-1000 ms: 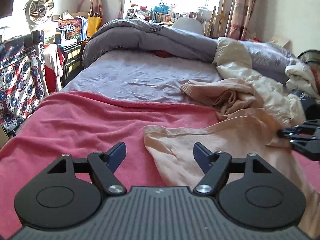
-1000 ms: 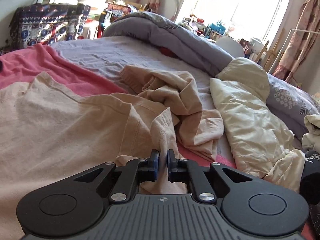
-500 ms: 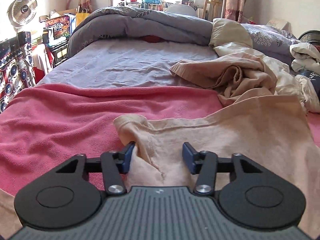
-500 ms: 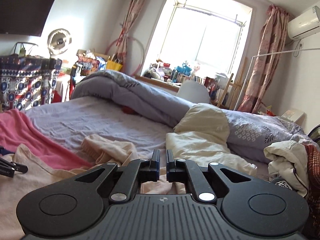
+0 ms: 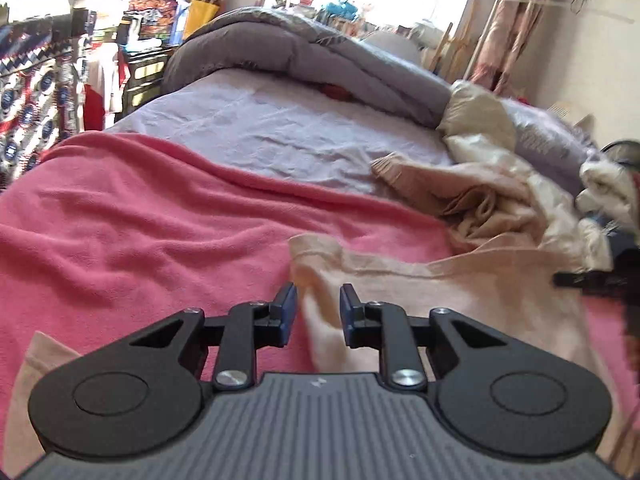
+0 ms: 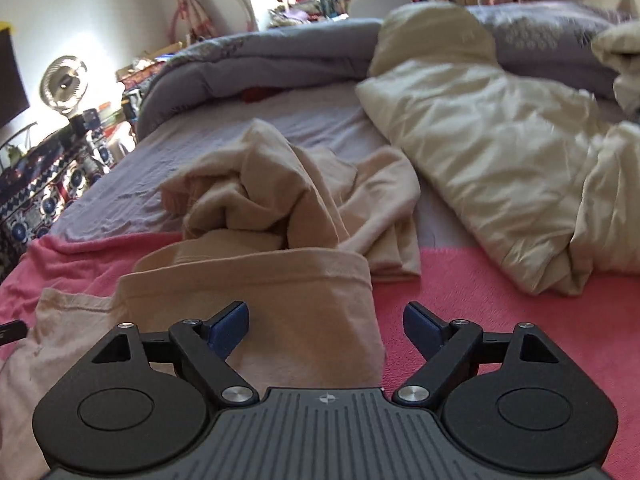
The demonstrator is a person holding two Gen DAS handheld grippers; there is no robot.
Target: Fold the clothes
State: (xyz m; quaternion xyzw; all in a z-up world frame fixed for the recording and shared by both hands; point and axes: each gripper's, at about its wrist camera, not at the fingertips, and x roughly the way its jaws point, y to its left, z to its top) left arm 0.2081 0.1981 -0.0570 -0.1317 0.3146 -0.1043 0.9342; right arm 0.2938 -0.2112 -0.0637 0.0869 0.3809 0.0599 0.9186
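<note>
A beige garment (image 5: 460,296) lies spread on a pink blanket (image 5: 140,232) that covers the near part of the bed (image 5: 280,132). Its far end runs into a bunched heap of the same beige cloth (image 6: 272,192) resting partly on the lilac sheet.

The left hand-held gripper (image 5: 318,312) sits low over the garment's left corner. A raised fold of the beige fabric stands between its blue pads (image 5: 286,312), and the jaws are closing on it; a narrow gap still shows on each side of the fold, so the pads do not yet press the cloth.

The right hand-held gripper (image 6: 326,322) hovers over the garment's right edge with its jaws opening, wide apart. The left pad is above the beige cloth and the right pad is above the pink blanket; the hem of the garment runs between them, and nothing is pinched. In the left wrist view this gripper appears as a dark, blurred shape at the right edge of the picture.

A cream quilt (image 6: 500,152) is crumpled to the right of the beige heap, and a grey duvet (image 5: 320,64) is rolled up across the far end of the bed. A fan (image 6: 64,84) stands by the wall to the left.
</note>
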